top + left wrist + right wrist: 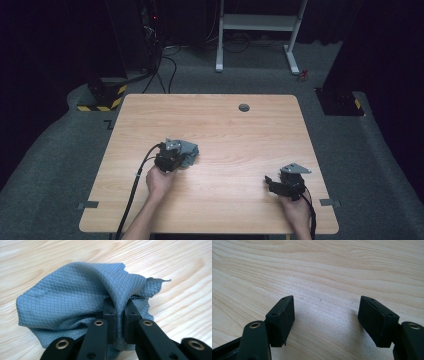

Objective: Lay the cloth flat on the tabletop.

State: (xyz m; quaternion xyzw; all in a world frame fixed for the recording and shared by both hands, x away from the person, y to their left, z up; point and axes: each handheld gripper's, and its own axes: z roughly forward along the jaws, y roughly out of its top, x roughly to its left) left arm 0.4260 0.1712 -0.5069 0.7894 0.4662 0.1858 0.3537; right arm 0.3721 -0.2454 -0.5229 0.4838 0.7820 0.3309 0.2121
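A crumpled grey cloth (188,152) with a diamond weave lies near the middle of the wooden table (210,125). My left gripper (170,159) sits at its near left edge. In the left gripper view the cloth (70,295) bunches up, and a fold of it is pinched between the two black jaws of the left gripper (120,315). My right gripper (272,184) rests low at the table's near right, far from the cloth. In the right gripper view that gripper (325,320) stands open over bare wood, nothing between its pads.
A round cable hole (244,107) sits near the table's far edge. Beyond the table stand a white desk frame (257,30) and dark equipment with hazard-striped bases (102,97). Black cables trail from both grippers off the near edge.
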